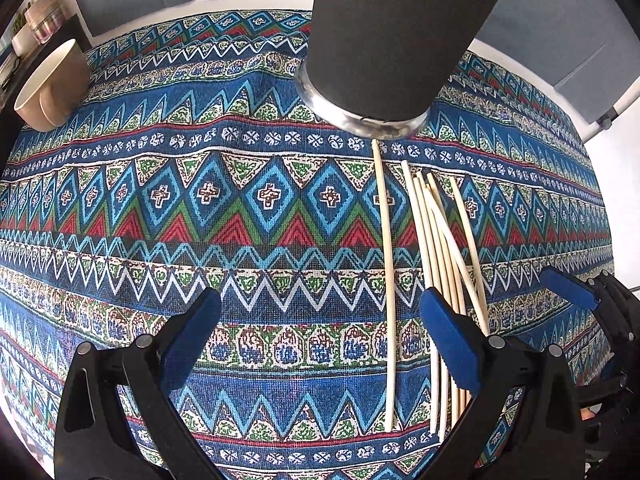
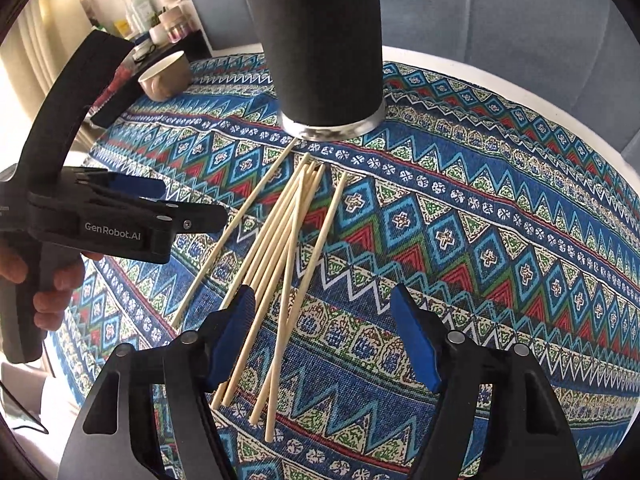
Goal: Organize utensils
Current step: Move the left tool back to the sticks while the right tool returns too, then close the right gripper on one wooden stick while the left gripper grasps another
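Right gripper [image 2: 324,336] gapes empty above the chopsticks [image 2: 280,248] at lower centre (left gripper [image 1: 320,336] too); pickup pending, then into the holder [image 2: 320,48].

A patterned blue cloth [image 1: 240,208] covers my counter [image 2: 420,60]; a beige bowl [image 1: 52,88] sits at its far edge, with bottles and jars [image 2: 160,20] on a shelf beyond.

I count seven sticks [image 2: 280,236] on the bench: one lying apart, six bunched together. I see one black holder [image 2: 320,48], one beige cup [image 2: 166,76], and two tools, left [image 1: 320,344] and right [image 2: 324,336].
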